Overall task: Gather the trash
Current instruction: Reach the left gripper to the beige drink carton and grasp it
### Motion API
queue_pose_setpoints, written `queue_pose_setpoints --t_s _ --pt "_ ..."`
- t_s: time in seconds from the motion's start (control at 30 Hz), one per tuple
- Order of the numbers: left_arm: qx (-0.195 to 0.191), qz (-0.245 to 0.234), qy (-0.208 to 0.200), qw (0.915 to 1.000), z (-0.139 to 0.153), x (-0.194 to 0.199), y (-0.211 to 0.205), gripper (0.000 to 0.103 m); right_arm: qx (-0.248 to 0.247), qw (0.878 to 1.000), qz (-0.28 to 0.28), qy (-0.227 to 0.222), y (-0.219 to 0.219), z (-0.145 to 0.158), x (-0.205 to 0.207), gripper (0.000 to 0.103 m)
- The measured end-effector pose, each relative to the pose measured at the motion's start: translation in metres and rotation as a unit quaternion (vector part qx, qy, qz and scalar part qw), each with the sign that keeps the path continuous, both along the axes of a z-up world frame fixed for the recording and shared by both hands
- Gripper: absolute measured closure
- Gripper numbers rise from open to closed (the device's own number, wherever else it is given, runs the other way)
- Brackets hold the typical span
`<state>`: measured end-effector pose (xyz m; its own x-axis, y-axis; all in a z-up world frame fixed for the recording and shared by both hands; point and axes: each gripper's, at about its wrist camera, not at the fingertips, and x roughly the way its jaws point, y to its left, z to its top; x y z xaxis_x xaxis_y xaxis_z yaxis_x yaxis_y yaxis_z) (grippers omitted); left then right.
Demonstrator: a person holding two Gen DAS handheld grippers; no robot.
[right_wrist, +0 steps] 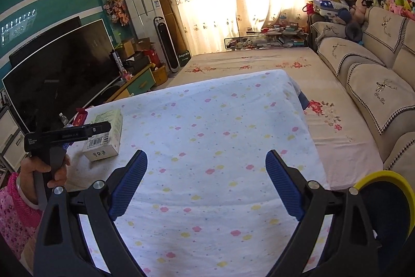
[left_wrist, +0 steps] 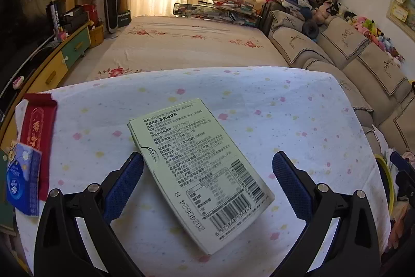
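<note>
Sitting on the floral white tablecloth, the pale green printed cardboard box lies between the spread-wide left gripper fingers, nothing blocking it; red packet and blue tissue pack lie off left, right gripper gaping over bare cloth

Black claw frames, blue ribbed pads, silver screws, pink floral sleeve.

Bare tablecloth ahead, box between left tool fingers
</note>
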<state>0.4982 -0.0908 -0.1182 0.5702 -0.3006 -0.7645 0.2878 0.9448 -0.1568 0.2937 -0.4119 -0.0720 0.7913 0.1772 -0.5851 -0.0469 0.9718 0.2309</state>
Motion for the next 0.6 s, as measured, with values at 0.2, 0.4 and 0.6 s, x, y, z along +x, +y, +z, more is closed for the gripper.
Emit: queue_pose_setpoints --t_s 0.2,0.4,0.6 --pt "0.075 0.001 0.017 0.9970 -0.002 0.004 -0.057 0.005 0.006 1.000 -0.004 0.005 -0.004 -0.003 0.001 0.015" --pt "0.127 0.045 0.058 0.9893 -0.012 0.016 -0.090 0.005 0.012 1.000 -0.003 0.006 -0.005 -0.002 0.001 0.015" --pt "0.160 0.088 0.085 0.9796 -0.015 0.034 -0.103 0.005 0.016 1.000 -0.005 0.012 -0.008 -0.003 0.002 0.015"
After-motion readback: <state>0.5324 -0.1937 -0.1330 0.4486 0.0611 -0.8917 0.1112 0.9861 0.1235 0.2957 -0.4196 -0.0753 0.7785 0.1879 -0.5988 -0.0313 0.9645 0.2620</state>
